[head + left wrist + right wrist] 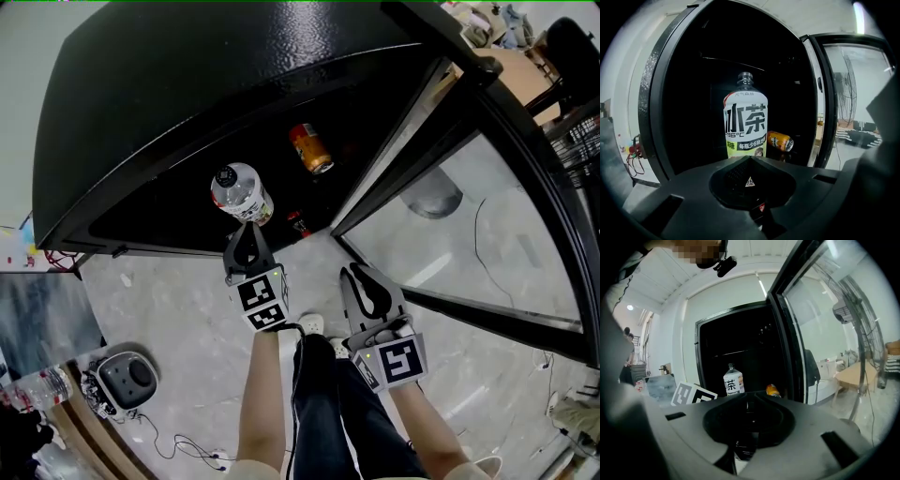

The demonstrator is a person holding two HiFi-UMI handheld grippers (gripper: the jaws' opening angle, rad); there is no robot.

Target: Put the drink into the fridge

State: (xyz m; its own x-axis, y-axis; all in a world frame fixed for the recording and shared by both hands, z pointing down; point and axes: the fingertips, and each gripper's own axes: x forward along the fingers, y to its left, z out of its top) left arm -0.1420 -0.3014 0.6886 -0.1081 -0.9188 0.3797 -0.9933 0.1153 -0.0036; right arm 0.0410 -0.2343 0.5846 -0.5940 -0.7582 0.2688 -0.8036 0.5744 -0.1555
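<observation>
While the left gripper [248,228] is hovering just in front of the open fridge [187,75], the drink [242,192] is already standing upright inside the dark compartment, apart from both grippers, so the placing itself is looking done. The left fingers [236,253] are sitting pressed together on nothing. The right gripper [361,274] is hanging nearer the person, beside the glass door [469,216], and its fingers [349,286] are standing a little apart with nothing between them. What is remaining, by the look of it, is drawing both hands clear and swinging the door shut (the task sentence is not asking for that outright). The drink is showing as a clear plastic bottle with a dark cap and a white label carrying large dark characters over a green band. An orange can [310,149] is lying on its side near it, deeper in the fridge.
</observation>
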